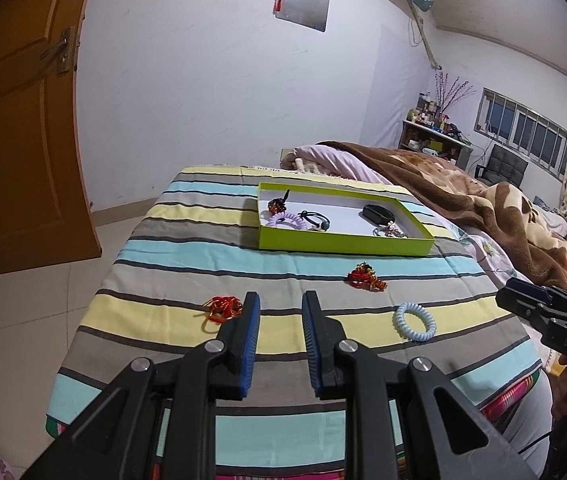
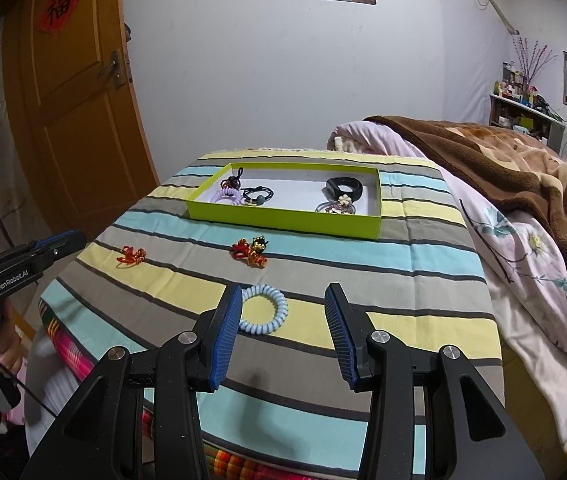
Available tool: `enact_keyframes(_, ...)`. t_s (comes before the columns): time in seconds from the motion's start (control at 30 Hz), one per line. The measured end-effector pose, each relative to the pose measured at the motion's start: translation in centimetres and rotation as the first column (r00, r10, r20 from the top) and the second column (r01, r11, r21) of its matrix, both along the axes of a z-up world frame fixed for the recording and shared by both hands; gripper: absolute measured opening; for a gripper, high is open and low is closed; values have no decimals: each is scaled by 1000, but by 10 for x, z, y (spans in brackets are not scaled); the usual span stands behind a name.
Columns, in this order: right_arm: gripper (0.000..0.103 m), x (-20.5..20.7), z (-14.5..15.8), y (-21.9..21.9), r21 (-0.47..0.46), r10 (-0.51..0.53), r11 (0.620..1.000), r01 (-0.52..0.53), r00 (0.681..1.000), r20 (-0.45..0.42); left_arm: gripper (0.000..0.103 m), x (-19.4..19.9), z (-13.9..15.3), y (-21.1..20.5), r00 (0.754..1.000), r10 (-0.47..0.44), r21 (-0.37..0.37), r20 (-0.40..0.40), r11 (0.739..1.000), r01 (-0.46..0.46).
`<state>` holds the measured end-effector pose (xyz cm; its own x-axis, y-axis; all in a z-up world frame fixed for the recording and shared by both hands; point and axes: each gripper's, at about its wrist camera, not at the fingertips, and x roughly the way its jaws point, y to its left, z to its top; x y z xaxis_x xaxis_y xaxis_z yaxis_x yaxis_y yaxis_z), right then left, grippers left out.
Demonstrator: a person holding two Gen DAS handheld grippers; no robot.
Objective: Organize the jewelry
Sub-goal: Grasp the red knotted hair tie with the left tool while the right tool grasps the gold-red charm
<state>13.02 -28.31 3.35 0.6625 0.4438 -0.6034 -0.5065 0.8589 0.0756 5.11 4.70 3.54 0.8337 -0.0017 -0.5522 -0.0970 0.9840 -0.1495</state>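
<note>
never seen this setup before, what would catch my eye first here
A lime-green tray sits at the far side of the striped cloth, holding hair ties and a black band. Nearer, a pale blue coil hair tie lies just ahead of the open right hand-held gripper, with two red ornaments beyond it.

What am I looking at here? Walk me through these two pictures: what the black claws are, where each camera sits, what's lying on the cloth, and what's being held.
The black claws are hand-held grippers, one in each of a person's hands, each carrying a wide-angle camera looking along its fingers. One picture comes from the left gripper, the other from the right gripper. Both stand open and hold nothing.

On the striped cloth lie a pale blue coil hair tie, a small red ornament and a red-and-gold ornament. Behind them, a green tray already holds a purple coil tie, a black hair tie, a black band and a flower piece.
</note>
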Motion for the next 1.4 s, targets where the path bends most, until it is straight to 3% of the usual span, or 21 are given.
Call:
enact_keyframes(0.77, 44, 13, -13, 20, -25, 30, 999, -31, 999, -34, 23, 13, -26, 39, 996, 64, -21, -57, 998, -65)
enact_keyframes(0.9, 44, 21, -16, 28, -33, 41, 999, -42, 998, -40, 34, 20, -32, 43, 996, 65, -26, -66, 997, -67)
enact_keyframes(1.4, 44, 64, -29, 59, -43, 85, 995, -88, 994, -68, 35, 46, -49, 45, 993, 46, -7, -110, 999, -47)
